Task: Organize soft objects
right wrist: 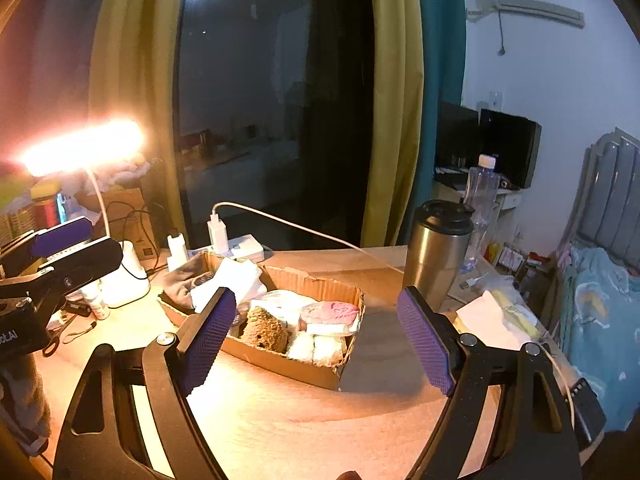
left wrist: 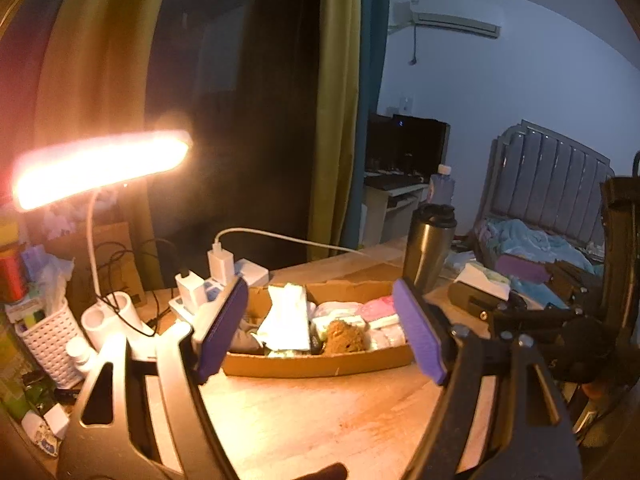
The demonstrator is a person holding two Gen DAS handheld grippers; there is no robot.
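Both tools hover level above the bench (right wrist: 280, 420), the left tool (left wrist: 320, 328) and right tool (right wrist: 324, 344) spread wide and empty. Just beyond their fingertips sits the cardboard tray (right wrist: 280, 364), holding a brown sponge (right wrist: 266, 328), a pink cloth (right wrist: 330, 312) and white tissue packs (left wrist: 286, 320).

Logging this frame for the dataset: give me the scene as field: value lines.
surface: wooden desk
container: cardboard tray, open top
contents: brown sponge, pink pack, white tissues, grey cloth
left gripper: jaws open, empty
right gripper: jaws open, empty
nearby: steel tumbler, lit desk lamp
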